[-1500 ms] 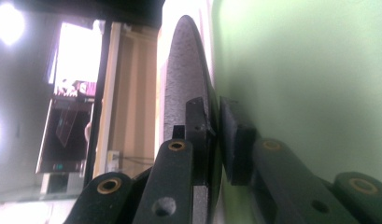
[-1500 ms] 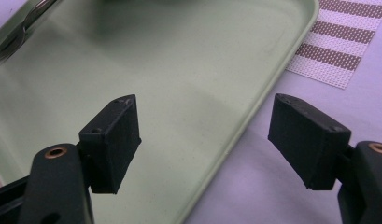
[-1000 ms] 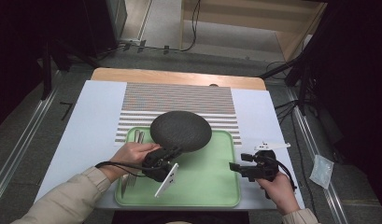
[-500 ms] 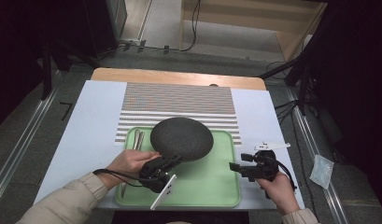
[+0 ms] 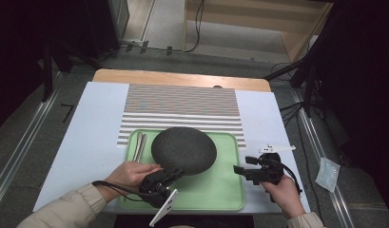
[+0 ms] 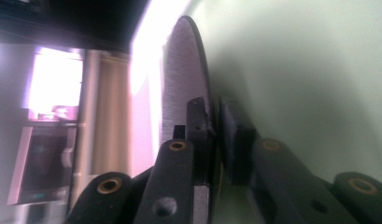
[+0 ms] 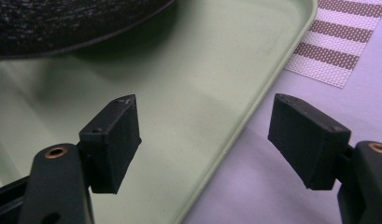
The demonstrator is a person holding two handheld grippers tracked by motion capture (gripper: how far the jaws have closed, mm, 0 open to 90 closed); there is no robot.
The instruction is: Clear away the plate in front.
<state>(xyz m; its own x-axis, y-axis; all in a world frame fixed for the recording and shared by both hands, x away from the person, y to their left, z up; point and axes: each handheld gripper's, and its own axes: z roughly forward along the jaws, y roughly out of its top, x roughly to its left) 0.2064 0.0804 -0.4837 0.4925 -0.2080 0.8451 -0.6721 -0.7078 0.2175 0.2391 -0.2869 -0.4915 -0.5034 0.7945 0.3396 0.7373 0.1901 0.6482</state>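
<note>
A dark grey round plate (image 5: pixel 183 149) hangs over the green tray (image 5: pixel 220 190), slightly tilted. My left gripper (image 5: pixel 175 172) is shut on its near rim. In the left gripper view the jaws pinch the thin edge of the plate (image 6: pixel 179 84), with the left gripper (image 6: pixel 214 121) close above the tray (image 6: pixel 310 70). My right gripper (image 5: pixel 237 169) stands open at the tray's right edge. In the right gripper view the right gripper (image 7: pixel 202 135) straddles the rim of the tray (image 7: pixel 202 84), nothing between its jaws, and the plate (image 7: pixel 62 23) lies ahead at upper left.
Metal cutlery (image 5: pixel 141 142) lies in the tray's far left corner. A striped placemat (image 5: pixel 182 107) lies beyond the tray on the white table cover; a corner of the placemat (image 7: pixel 343 42) is beside the tray. A clear plastic bag (image 5: pixel 326 172) lies off the table's right.
The left gripper has drawn the plate nearer to the person, toward the tray's middle. The right gripper has stayed still and open.
</note>
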